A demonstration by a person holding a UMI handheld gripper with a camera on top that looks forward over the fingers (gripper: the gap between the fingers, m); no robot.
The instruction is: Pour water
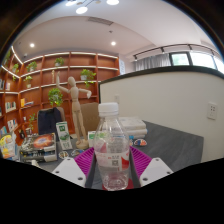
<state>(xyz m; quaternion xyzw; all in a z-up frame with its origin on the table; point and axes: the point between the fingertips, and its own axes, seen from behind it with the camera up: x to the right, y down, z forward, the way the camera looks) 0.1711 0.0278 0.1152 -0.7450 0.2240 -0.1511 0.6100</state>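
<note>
clear plastic water bottle (111, 146) with a white cap, standing upright between the two fingers of the claw (111, 168), right at their tips. looks gripped at mid-body: pink pads (86, 160) seem to press both flanks of the ribbed wall, with no gap visible on either side. appears lifted clear of the grey desk (175, 140) beyond, though the bottle's base is hidden below the fingers.

likely light to moderate in weight, with the water level hard to read through the clear wall. thin, soft plastic, so prone to buckling under a hard squeeze; smooth and possibly slippery. best held at the ribbed waist, as now, for a steady tilt. cap seemingly on, so not ready for pouring. no receiving cup visible. wooden mannequin (75, 106) and shelves (40, 75) well behind.
</note>
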